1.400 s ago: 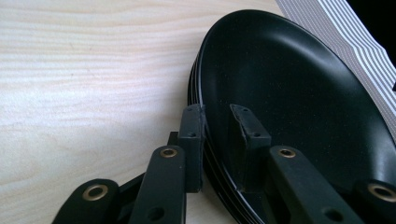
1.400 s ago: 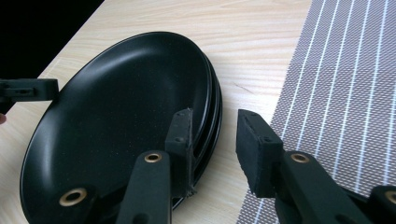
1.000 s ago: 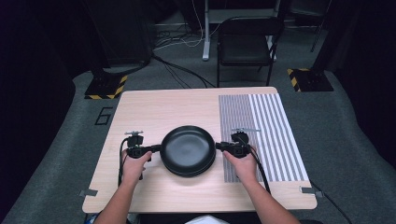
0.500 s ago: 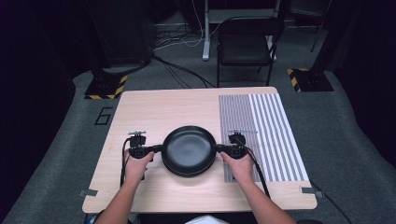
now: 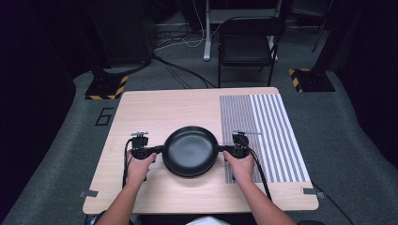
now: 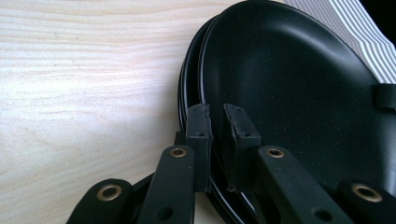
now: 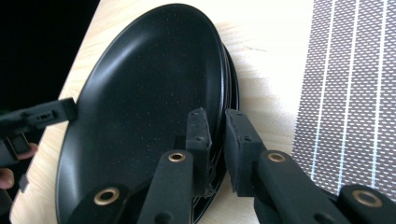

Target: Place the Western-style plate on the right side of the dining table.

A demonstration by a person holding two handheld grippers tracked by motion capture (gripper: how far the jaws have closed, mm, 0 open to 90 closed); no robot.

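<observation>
We hold the top plate by its rims: left gripper clamped on its left rim, right gripper just closed on its right rim. The plate is round, matte black, faintly speckled, topping a stack near the table's near edge. A striped mat lies right.
</observation>
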